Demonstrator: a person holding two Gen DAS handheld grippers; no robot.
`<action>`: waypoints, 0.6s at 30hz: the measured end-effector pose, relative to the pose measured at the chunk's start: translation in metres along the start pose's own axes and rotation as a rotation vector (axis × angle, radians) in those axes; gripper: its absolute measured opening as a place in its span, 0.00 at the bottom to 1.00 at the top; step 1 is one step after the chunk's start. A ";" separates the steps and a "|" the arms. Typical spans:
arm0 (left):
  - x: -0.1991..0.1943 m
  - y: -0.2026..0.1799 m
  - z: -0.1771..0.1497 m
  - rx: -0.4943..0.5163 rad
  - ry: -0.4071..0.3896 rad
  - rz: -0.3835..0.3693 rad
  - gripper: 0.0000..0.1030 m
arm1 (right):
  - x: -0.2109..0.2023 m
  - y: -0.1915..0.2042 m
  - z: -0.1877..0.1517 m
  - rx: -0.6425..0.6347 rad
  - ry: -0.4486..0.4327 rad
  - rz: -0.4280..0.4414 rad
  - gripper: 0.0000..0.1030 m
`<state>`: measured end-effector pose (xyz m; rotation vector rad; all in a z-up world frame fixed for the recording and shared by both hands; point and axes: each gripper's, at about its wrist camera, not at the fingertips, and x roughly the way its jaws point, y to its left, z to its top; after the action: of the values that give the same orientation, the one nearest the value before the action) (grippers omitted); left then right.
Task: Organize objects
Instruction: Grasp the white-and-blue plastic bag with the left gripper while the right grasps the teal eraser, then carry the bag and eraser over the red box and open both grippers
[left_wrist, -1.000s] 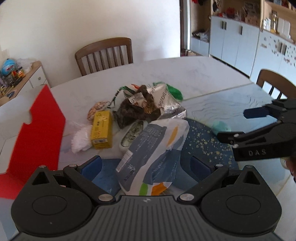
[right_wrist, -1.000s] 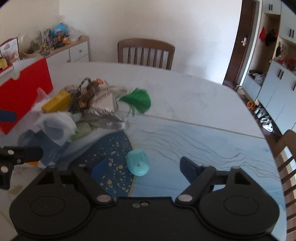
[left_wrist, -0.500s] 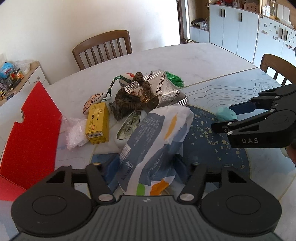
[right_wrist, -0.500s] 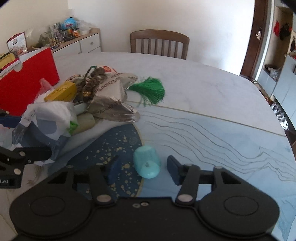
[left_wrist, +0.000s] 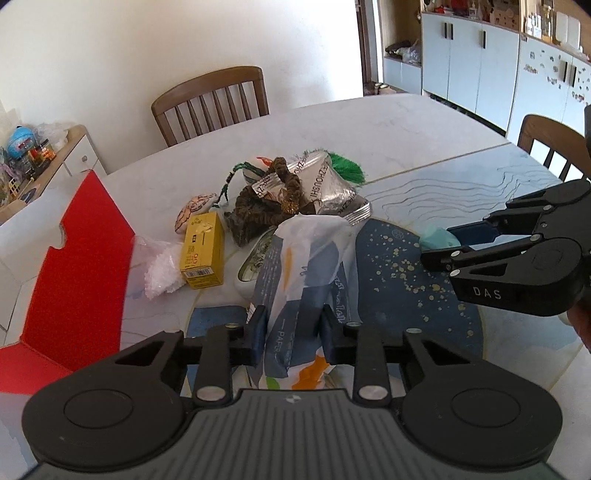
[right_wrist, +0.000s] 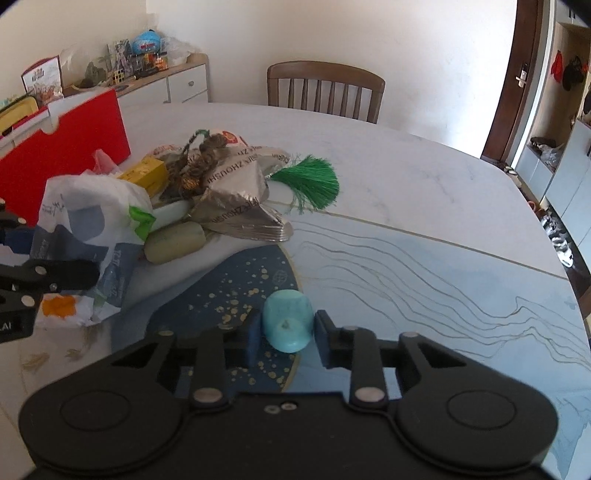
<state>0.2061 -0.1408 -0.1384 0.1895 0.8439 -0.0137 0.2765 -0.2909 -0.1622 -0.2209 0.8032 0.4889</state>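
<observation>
My left gripper (left_wrist: 293, 334) is shut on a white and blue tissue pack (left_wrist: 306, 273), its pads pressing the pack's near end; the pack also shows in the right wrist view (right_wrist: 88, 236). My right gripper (right_wrist: 286, 334) is closed around a small teal cup-shaped object (right_wrist: 287, 319) lying on the table, both pads against its sides. In the left wrist view the right gripper (left_wrist: 439, 247) sits at the right with the teal object (left_wrist: 437, 236) at its tips.
A pile lies mid-table: yellow box (left_wrist: 203, 251), silver foil bag (right_wrist: 240, 199), green tassel (right_wrist: 314, 181), brown braided item (left_wrist: 266, 206), pale soap bar (right_wrist: 173, 243), clear bag (left_wrist: 160, 269). A red and white open box (left_wrist: 70, 280) stands left. Chairs ring the table.
Both grippers have closed: the left one onto the tissue pack, the right one onto the teal object. Both have moved a little further forward over the table.
</observation>
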 end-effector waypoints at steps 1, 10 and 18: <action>-0.003 0.001 0.000 -0.008 -0.002 -0.001 0.27 | -0.003 0.001 0.001 0.000 -0.004 0.005 0.28; -0.032 0.027 0.001 -0.087 -0.026 -0.026 0.27 | -0.040 0.022 0.021 -0.004 -0.045 0.048 0.28; -0.063 0.070 0.002 -0.120 -0.058 -0.082 0.27 | -0.072 0.067 0.050 -0.039 -0.089 0.056 0.28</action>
<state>0.1715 -0.0765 -0.0792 0.0419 0.7921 -0.0449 0.2319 -0.2387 -0.0761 -0.2121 0.7147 0.5636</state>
